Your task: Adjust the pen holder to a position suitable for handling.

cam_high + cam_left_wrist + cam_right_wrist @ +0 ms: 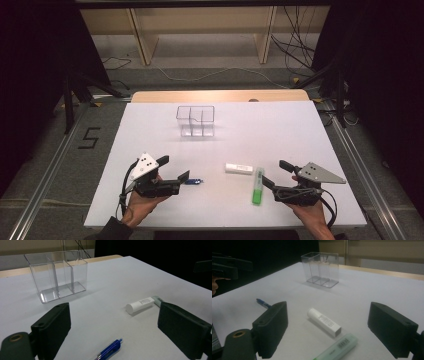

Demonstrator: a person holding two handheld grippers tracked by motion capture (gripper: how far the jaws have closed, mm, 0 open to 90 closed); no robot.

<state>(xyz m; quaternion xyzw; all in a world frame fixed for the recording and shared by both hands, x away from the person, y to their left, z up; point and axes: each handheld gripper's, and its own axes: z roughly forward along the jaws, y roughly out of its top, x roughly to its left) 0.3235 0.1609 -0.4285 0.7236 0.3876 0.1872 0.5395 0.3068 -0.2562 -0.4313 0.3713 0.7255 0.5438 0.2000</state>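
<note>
Table (pixel 150 130): white rectangular top, matte, with a pale wooden strip (pixel 220 95) showing along its far edge.

Clear plastic organiser (pixel 195 120): upright, three compartments, nothing in them; stands toward the far middle of the table, well apart from everything else.

Blue pen (pixel 194 182): lies flat on the near left part of the table, just beyond the tips of the left gripper (pixel 176 168), not touched. That gripper's jaws stand wide apart with nothing between the pads.

White tube (pixel 239 168): lies on its side near the middle front, label up.

Green highlighter (pixel 257 186): lies flat just beside the white tube, its far end close to the tube's right end. The right gripper (pixel 276 174) is next to it on the right, jaws spread wide and holding nothing.

Room: grey floor, dark surroundings on both sides, a light wooden shelf frame (pixel 200 30) behind the table, loose cables (pixel 295 50) on the floor at the back right, metal rails (pixel 45 165) beside the table, and a black "5" mark (pixel 89 138) on the floor at left.
</note>
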